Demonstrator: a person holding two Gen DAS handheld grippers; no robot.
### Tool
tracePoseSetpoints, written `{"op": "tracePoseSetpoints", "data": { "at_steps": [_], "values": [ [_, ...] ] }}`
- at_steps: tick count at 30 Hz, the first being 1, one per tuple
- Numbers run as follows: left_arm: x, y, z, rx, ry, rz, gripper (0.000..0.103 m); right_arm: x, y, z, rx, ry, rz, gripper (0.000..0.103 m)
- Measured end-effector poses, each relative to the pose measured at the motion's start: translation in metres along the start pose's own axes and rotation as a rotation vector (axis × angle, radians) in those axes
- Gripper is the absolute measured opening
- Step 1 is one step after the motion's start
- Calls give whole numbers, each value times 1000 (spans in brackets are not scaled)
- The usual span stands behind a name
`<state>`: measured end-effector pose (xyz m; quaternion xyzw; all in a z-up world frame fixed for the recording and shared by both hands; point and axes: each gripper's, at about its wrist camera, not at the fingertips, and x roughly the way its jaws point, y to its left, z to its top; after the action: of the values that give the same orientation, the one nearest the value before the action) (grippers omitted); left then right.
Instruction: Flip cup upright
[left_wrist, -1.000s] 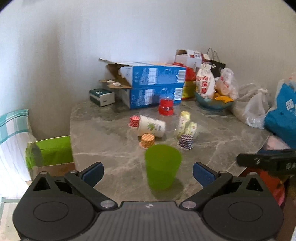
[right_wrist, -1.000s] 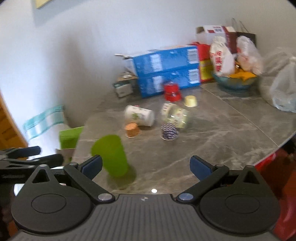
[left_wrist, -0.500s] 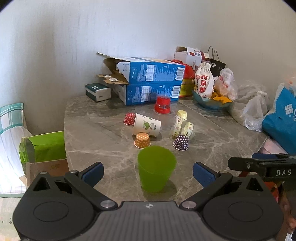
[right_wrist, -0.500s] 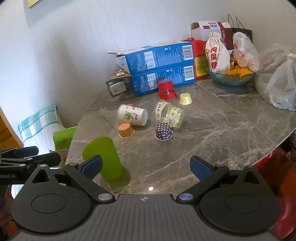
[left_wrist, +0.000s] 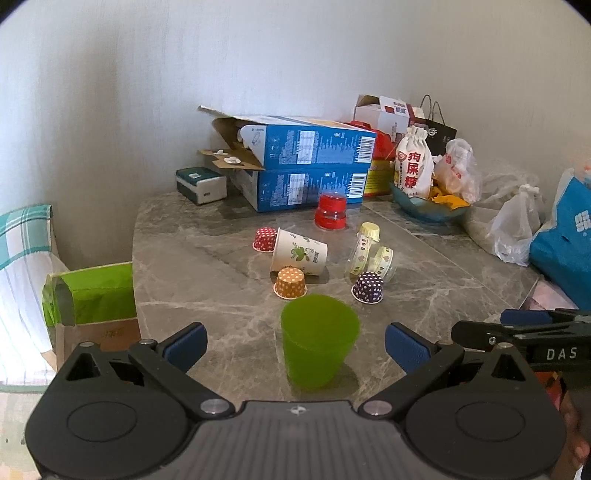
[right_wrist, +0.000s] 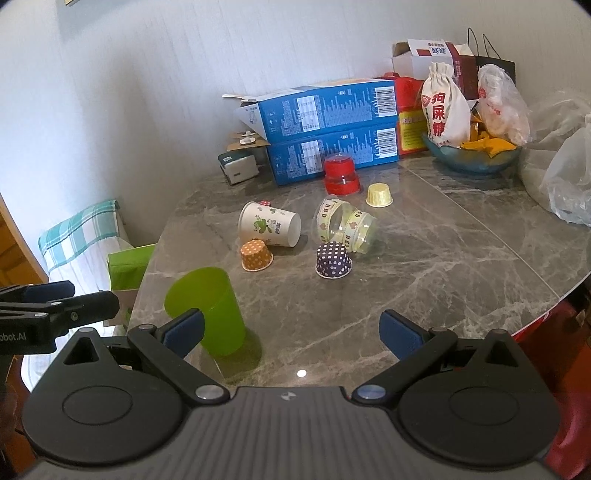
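Observation:
A green plastic cup (left_wrist: 318, 339) stands upright on the grey marble table (left_wrist: 207, 280) near its front edge; it also shows in the right wrist view (right_wrist: 207, 310). My left gripper (left_wrist: 294, 347) is open, its blue pads on either side of the cup and apart from it. My right gripper (right_wrist: 291, 330) is open and empty, to the right of the cup. A white paper cup (left_wrist: 299, 252) and a clear banded cup (left_wrist: 369, 254) lie on their sides mid-table.
Small orange (left_wrist: 290, 282), purple (left_wrist: 367, 287), red dotted (left_wrist: 264, 239) and yellow (right_wrist: 379, 194) cupcake liners and a red cup (left_wrist: 331, 211) sit mid-table. Blue boxes (left_wrist: 306, 170), a bowl (left_wrist: 428, 206) and bags (left_wrist: 517, 225) line the back and right. A green box (left_wrist: 92, 291) sits beside the table's left edge.
Both grippers have pulled back and risen a little, so more of the table shows. The green cup stays upright in place.

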<state>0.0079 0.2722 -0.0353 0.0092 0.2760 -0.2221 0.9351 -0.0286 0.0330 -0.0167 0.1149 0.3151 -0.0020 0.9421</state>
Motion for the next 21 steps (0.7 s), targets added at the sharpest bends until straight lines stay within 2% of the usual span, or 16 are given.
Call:
{"op": "tracePoseSetpoints", "data": {
  "at_steps": [21],
  "values": [
    [5,-11,1,24,-11,-33,103,10,-6,4,13,10,9,102]
  ]
}}
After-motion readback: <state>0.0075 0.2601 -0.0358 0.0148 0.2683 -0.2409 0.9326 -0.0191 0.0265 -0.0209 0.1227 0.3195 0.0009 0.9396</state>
